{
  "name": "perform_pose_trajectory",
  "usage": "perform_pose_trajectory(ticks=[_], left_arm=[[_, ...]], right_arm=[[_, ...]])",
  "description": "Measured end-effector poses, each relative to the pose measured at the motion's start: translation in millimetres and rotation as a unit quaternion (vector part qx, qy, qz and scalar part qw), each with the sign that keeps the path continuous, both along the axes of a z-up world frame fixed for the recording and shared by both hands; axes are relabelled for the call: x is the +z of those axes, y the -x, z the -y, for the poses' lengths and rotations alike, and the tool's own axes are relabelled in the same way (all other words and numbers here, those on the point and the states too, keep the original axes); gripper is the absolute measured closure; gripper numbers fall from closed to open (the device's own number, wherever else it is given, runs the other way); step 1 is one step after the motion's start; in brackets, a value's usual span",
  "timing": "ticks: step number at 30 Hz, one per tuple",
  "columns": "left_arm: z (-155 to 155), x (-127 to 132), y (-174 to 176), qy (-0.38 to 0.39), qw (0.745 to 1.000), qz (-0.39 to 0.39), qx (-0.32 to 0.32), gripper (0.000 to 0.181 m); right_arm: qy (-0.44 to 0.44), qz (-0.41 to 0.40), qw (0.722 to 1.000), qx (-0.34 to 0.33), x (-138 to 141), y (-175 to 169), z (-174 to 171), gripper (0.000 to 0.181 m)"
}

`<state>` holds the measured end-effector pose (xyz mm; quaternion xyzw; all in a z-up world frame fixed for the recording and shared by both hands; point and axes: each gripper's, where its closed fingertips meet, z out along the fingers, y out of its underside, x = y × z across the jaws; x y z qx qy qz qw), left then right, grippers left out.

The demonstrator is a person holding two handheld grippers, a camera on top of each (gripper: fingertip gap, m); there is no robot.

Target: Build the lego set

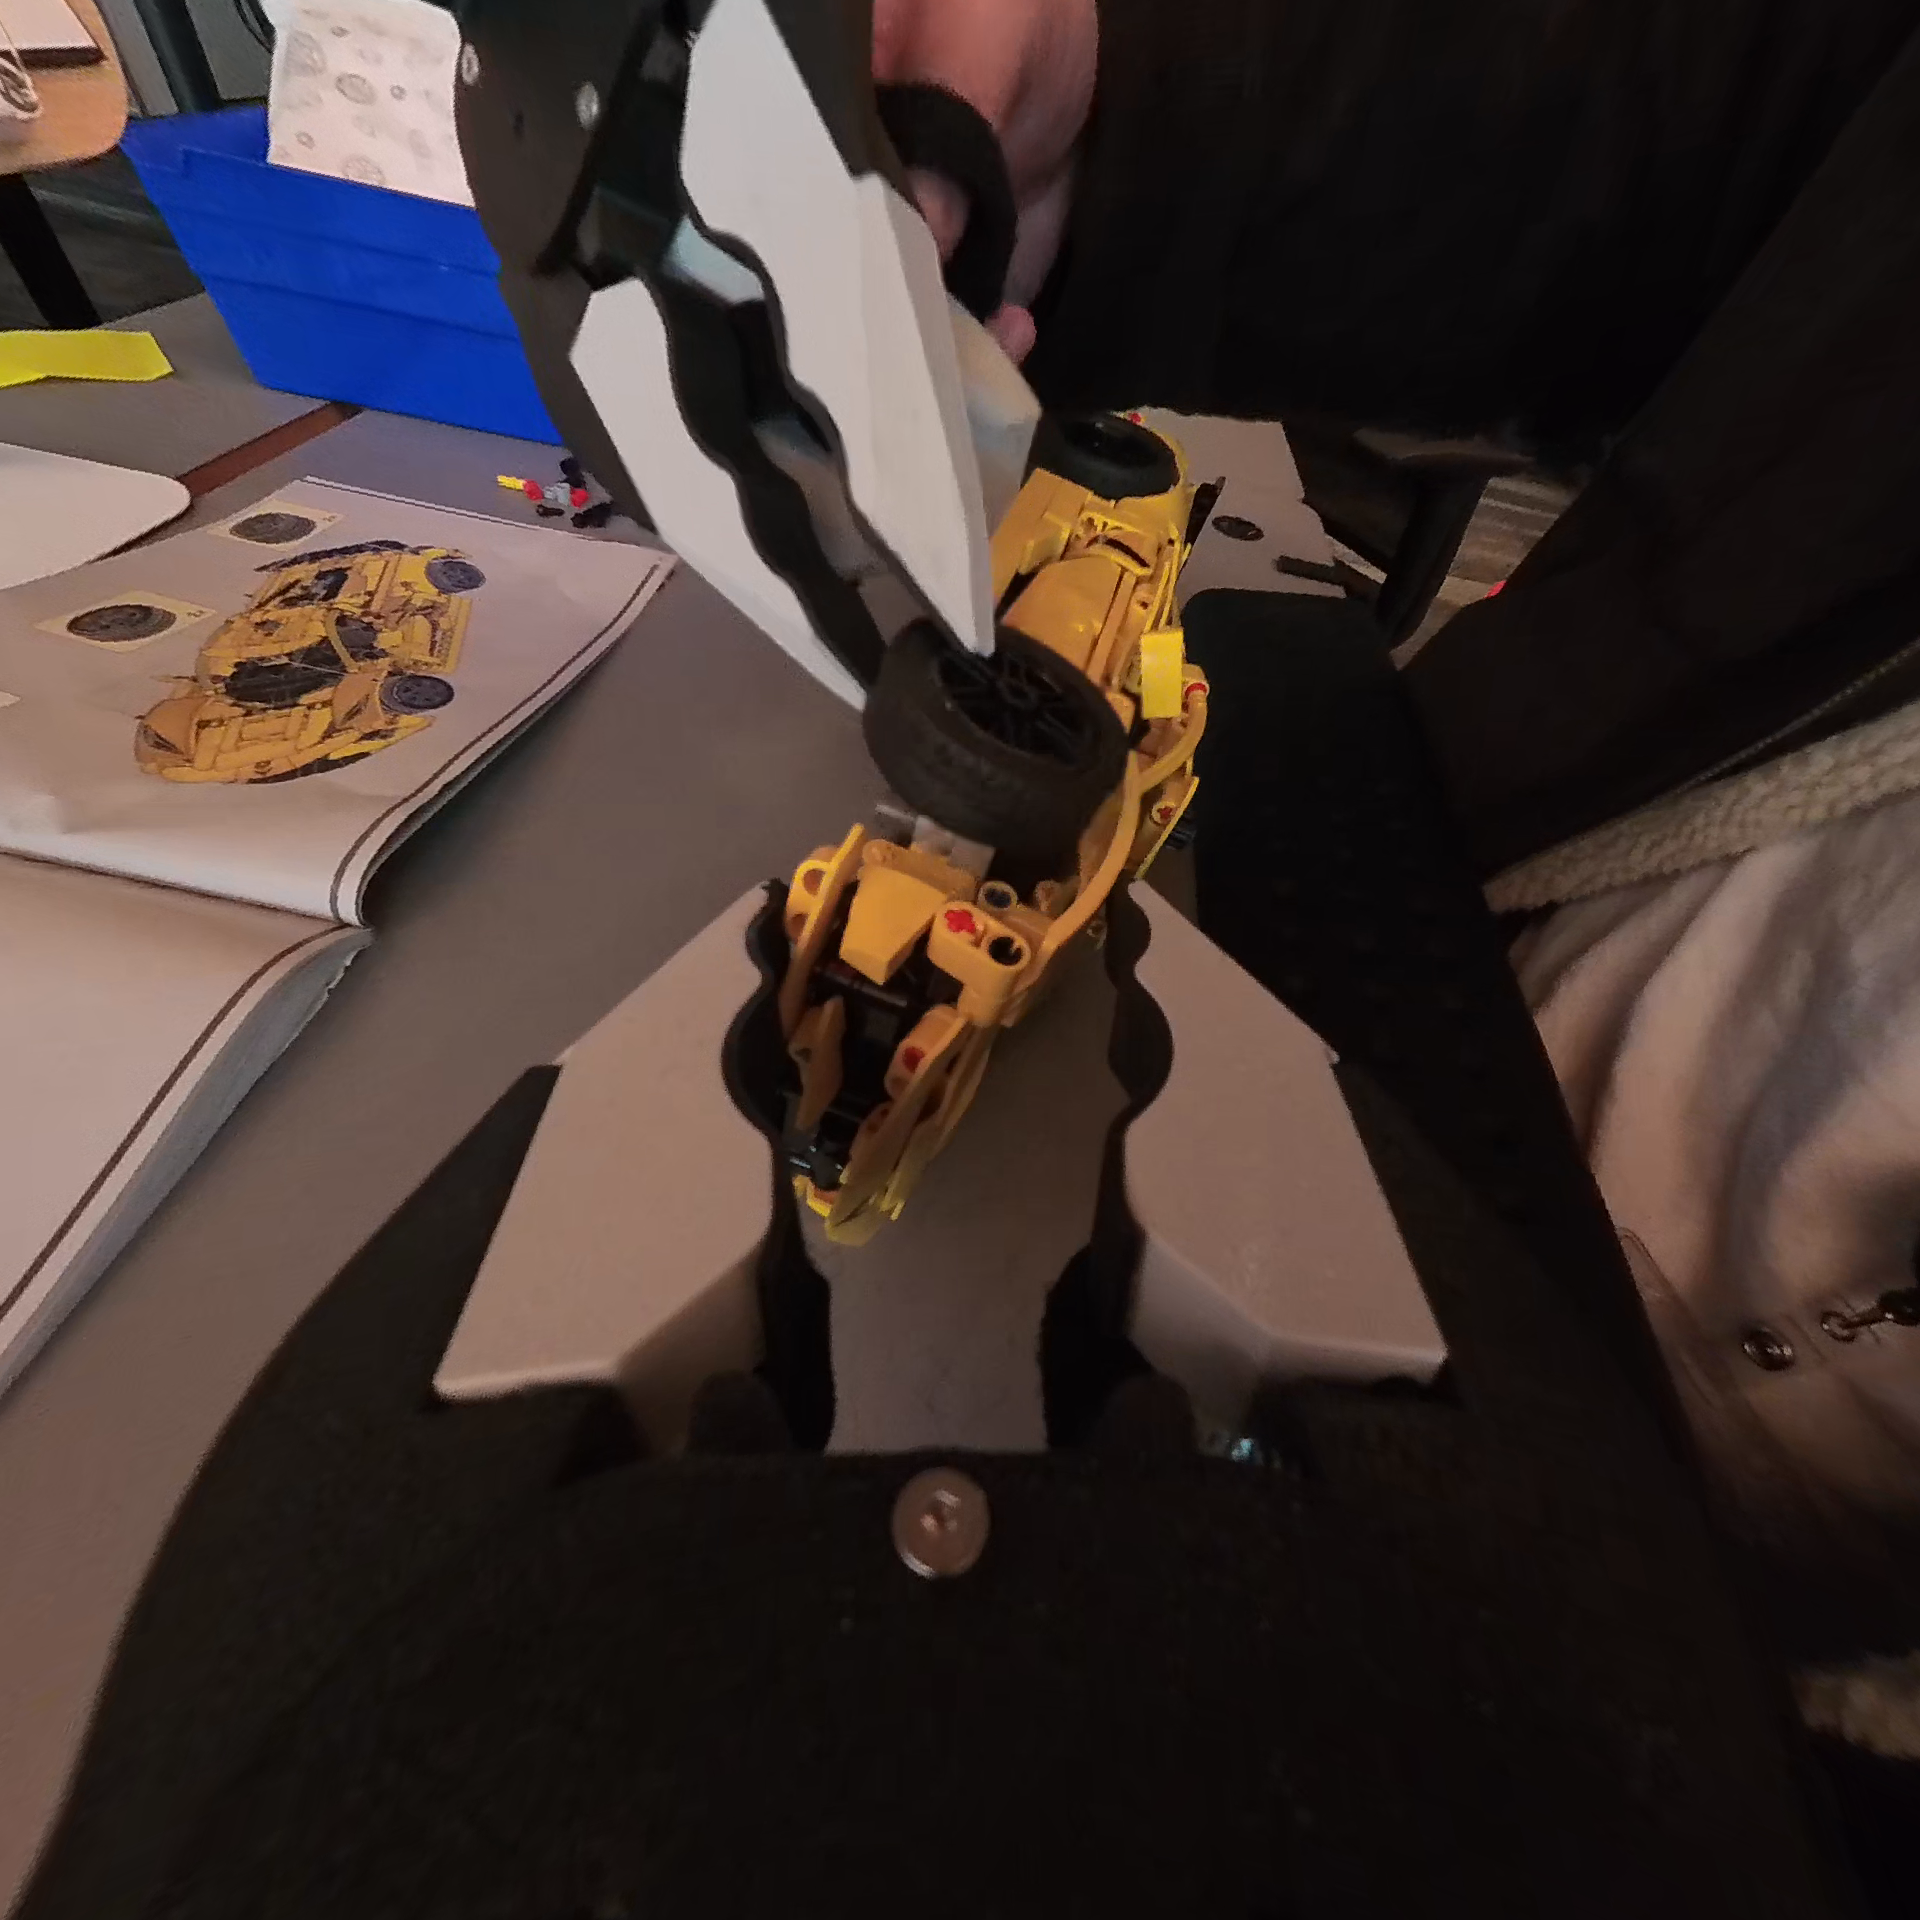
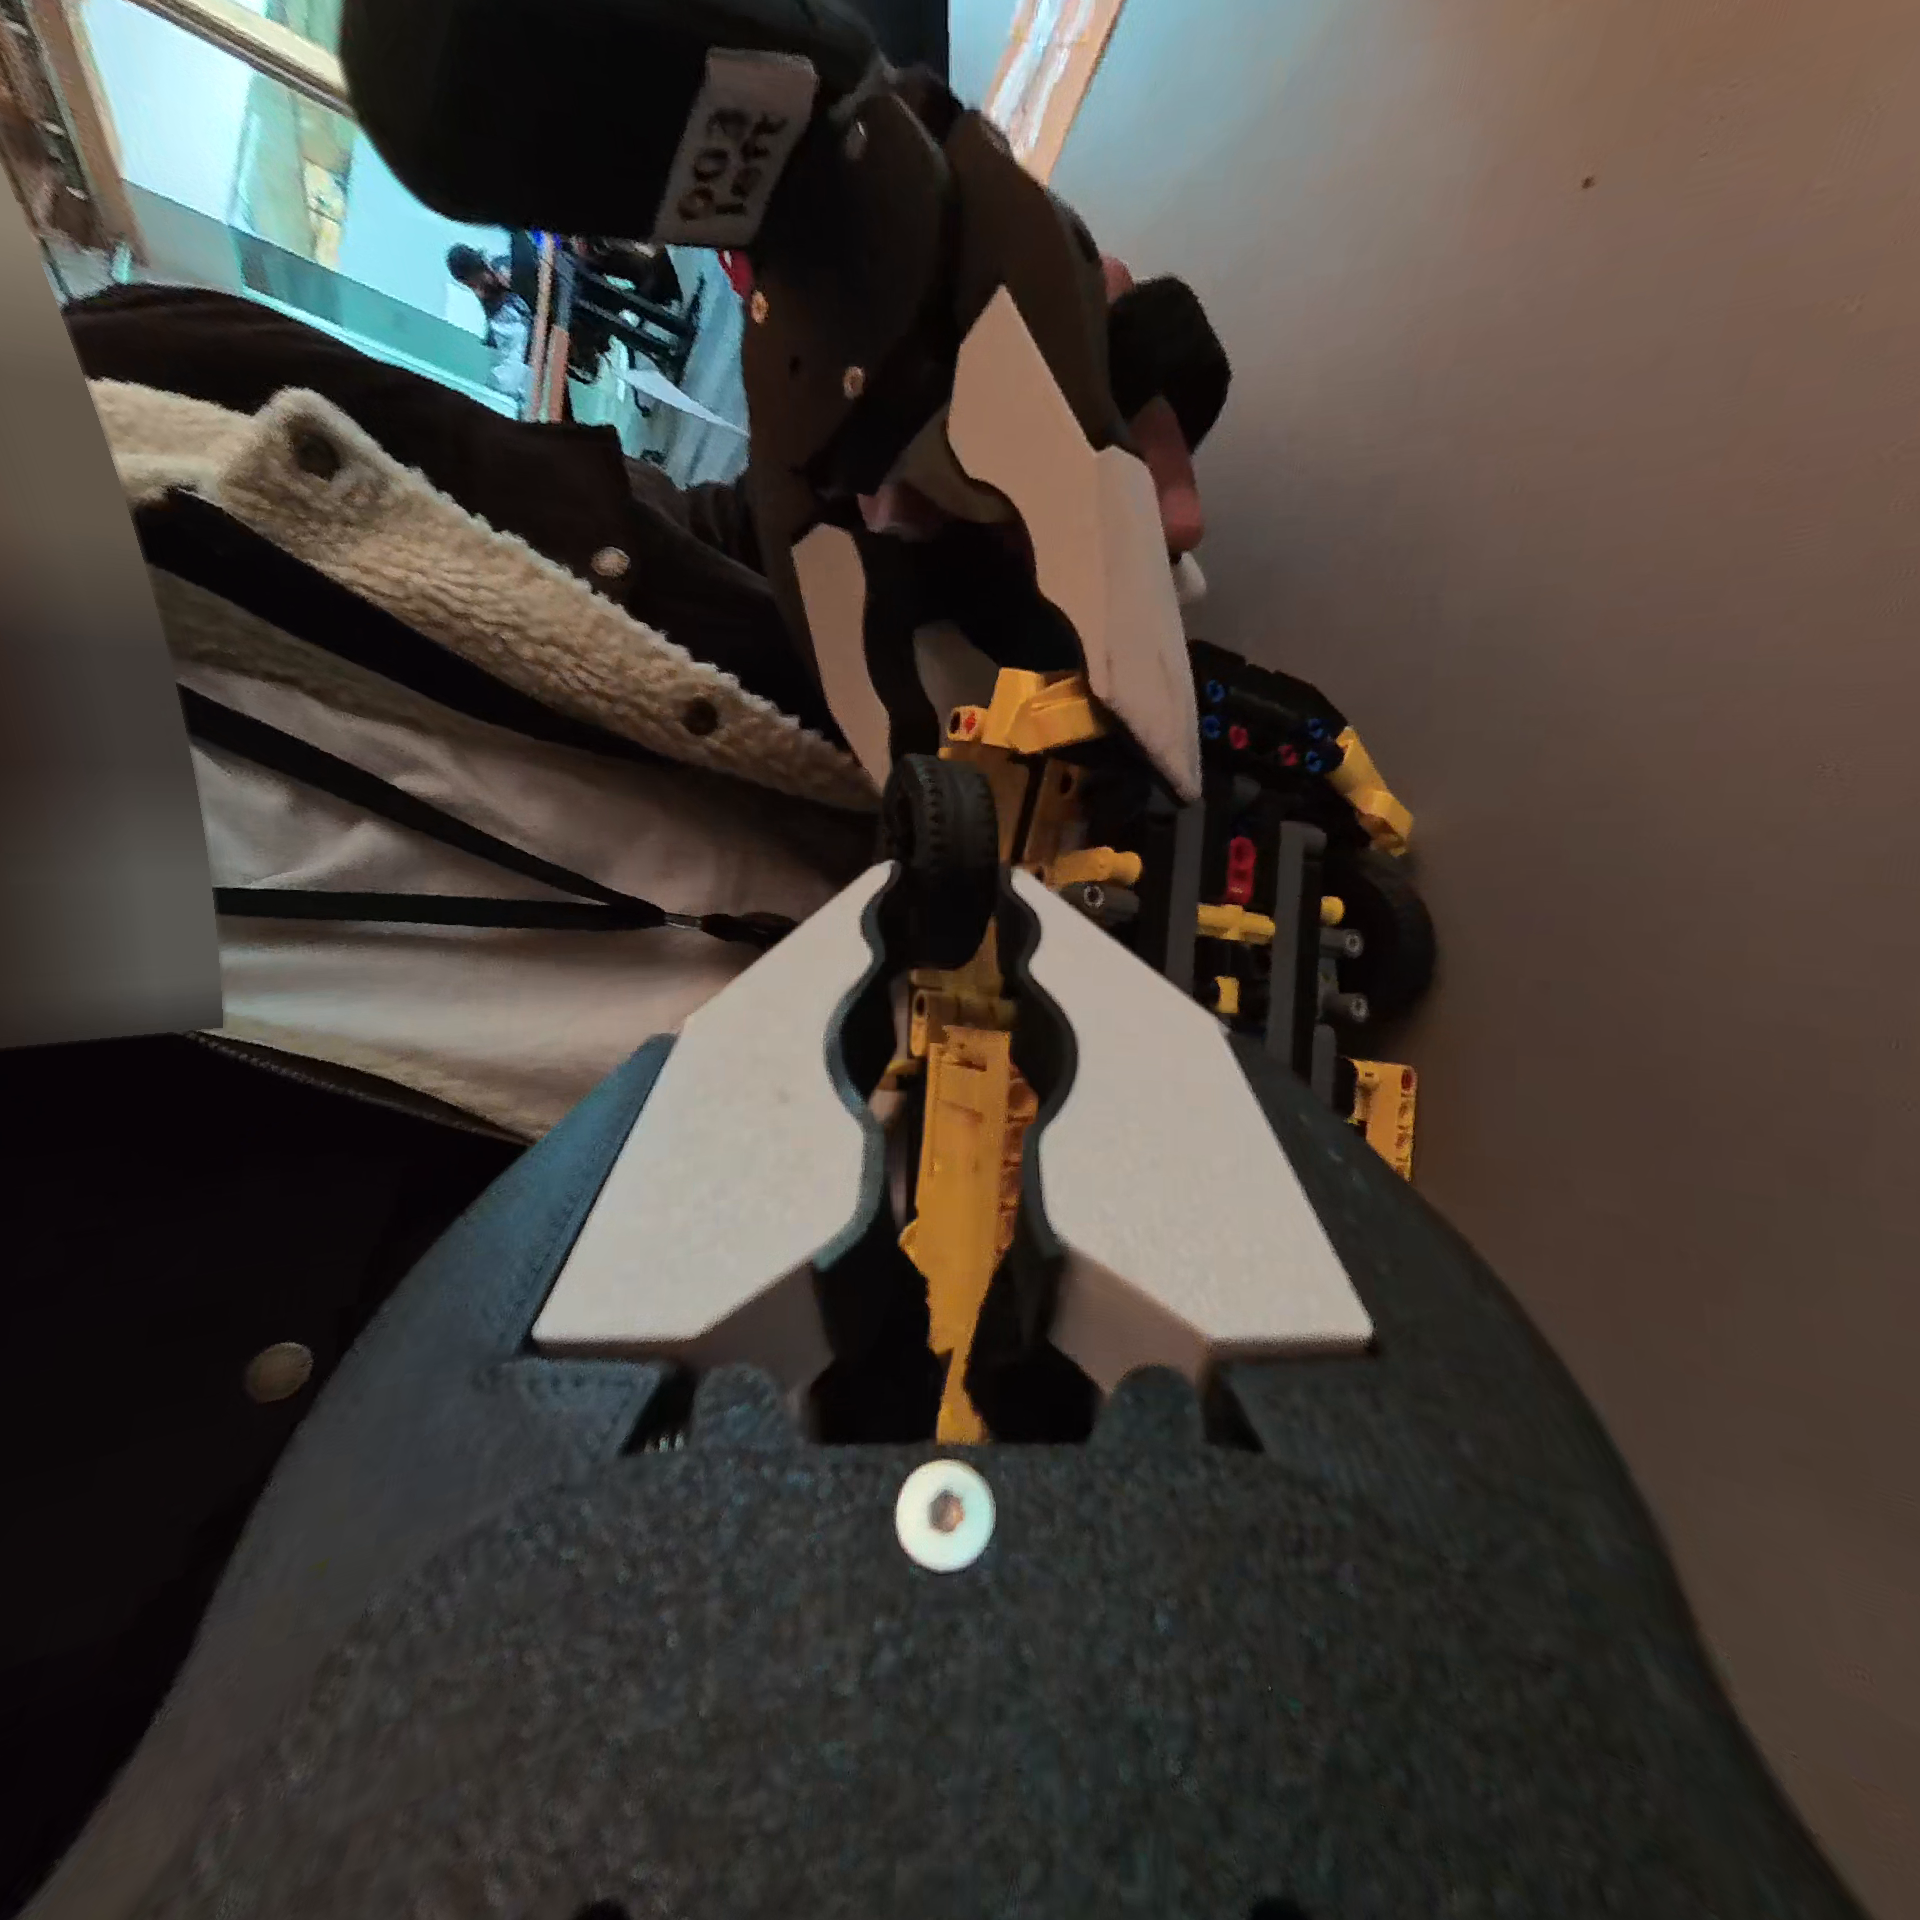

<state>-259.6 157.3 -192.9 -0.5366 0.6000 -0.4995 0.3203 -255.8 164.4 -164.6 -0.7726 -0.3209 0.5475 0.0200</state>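
Note:
A yellow lego car (image 1: 1091,603) is held tilted above the grey table (image 1: 582,831). My left gripper (image 1: 945,935) is shut on the car's near end. My right gripper (image 1: 935,649) comes down from the top and is shut on a black wheel (image 1: 997,727) at the car's side. In the right wrist view, my right gripper (image 2: 951,883) clasps the wheel's tyre (image 2: 940,831). Beyond it the car's underside (image 2: 1247,883) shows, with the left gripper (image 2: 1029,779) clamped on it. A second wheel (image 1: 1112,457) sits on the car's far end.
An open instruction booklet (image 1: 312,675) lies on the table at left. Behind it stand a blue bin (image 1: 343,291) and several small loose pieces (image 1: 561,494). A yellow strip (image 1: 73,358) lies far left. A person's coat (image 1: 1714,1039) fills the right side. Less than 4 cm separates the two grippers' tips.

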Motion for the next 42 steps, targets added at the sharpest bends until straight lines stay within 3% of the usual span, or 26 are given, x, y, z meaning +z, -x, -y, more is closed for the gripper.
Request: perform_pose_trajectory(ticks=[8, 23, 42], left_arm=[[0.0, 0.2, 0.1, 0.001, 1.0, 0.002, -0.001, 0.119], [0.3, -0.2, 0.0, 0.001, 1.0, 0.001, -0.001, 0.119], [-0.2, -1.2, -0.4, 0.001, 1.0, 0.001, -0.001, 0.119]], right_arm=[[0.018, 0.008, 1.0, -0.002, -10.4, -8.9, -0.8, 0.166], [-0.003, 0.024, 1.0, -0.001, 0.8, -2.9, -2.5, 0.166], [0.004, 0.057, 0.998, 0.001, -9.3, -5.5, -2.1, 0.167]])
